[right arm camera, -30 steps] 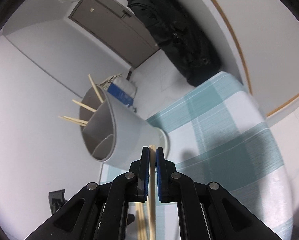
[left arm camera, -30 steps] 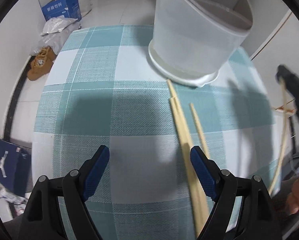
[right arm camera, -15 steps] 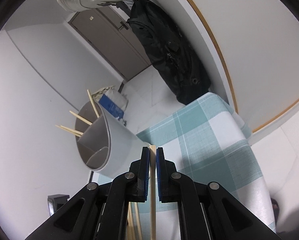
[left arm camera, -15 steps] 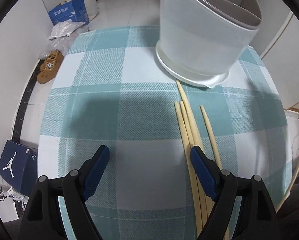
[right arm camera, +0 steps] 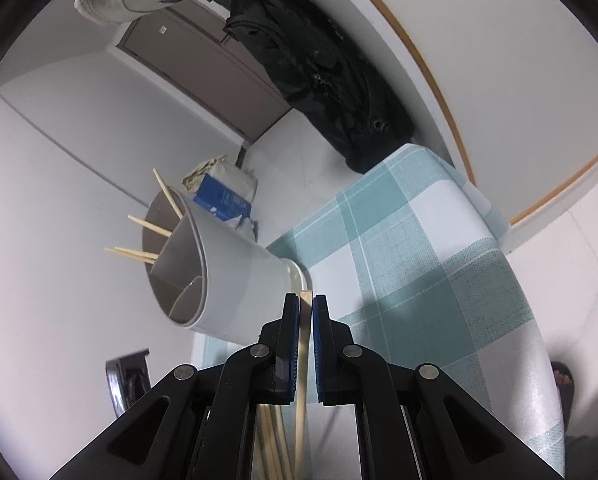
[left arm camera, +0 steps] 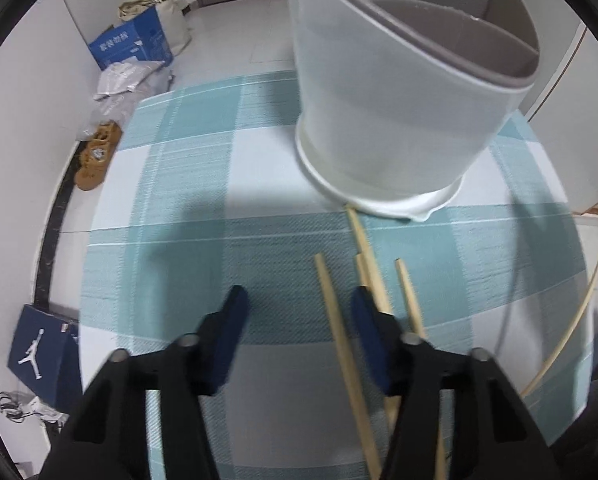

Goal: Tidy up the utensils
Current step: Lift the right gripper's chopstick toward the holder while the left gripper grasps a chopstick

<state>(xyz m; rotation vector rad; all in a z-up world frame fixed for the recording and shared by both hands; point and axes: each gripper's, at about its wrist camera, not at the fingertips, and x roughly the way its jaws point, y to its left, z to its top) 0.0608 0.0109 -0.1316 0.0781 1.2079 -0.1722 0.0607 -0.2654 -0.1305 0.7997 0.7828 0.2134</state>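
A white utensil holder with grey dividers stands at the far side of the checked tablecloth. Several wooden chopsticks lie in front of it. My left gripper points down over them and its jaws are closing; one chopstick lies between them, close to the right finger, with the pads not pressing on it. My right gripper is shut on a single chopstick, held above the table near the holder. That holder has chopsticks sticking out of its far compartment.
On the floor to the left are a blue carton, a brown slipper and a dark blue bag. A black jacket hangs beside the door. The table's edge drops off at right, near a person's foot.
The left gripper's jaws have narrowed and shifted, so one chopstick now lies between them instead of under the right finger. The right gripper keeps its grip on its chopstick.
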